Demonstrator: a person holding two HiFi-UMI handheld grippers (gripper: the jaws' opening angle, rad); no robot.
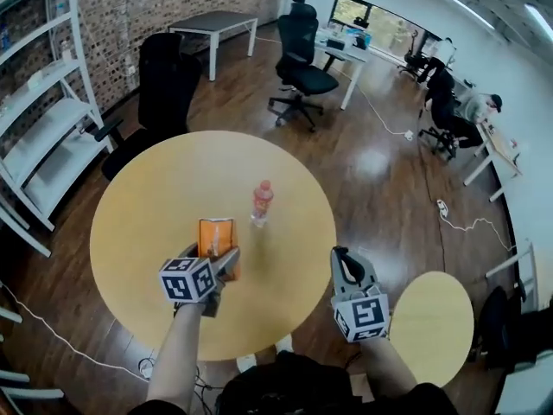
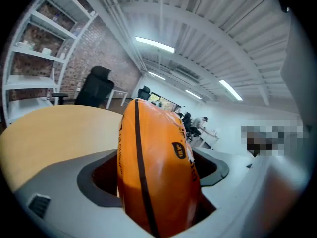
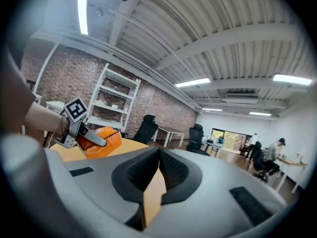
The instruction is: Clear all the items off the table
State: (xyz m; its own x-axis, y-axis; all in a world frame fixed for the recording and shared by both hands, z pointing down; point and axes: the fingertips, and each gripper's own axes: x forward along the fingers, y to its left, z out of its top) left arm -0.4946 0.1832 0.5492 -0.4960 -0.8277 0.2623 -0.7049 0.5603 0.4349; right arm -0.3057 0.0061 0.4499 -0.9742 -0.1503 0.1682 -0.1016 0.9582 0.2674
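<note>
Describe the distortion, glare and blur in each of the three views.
Head view: straight lines bend toward the edges; a pale glare lies on the floor; the table is evenly lit. Left gripper view: strong fisheye, dark corners, the close orange bag slightly soft. Right gripper view: fisheye too; ceiling lamps overexposed.

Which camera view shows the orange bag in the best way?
The left gripper view: the orange bag fills the middle of the picture, gripped by the left tongs. The head view shows it small, partly hidden by those tongs. The right gripper view shows it small at the left.
</note>
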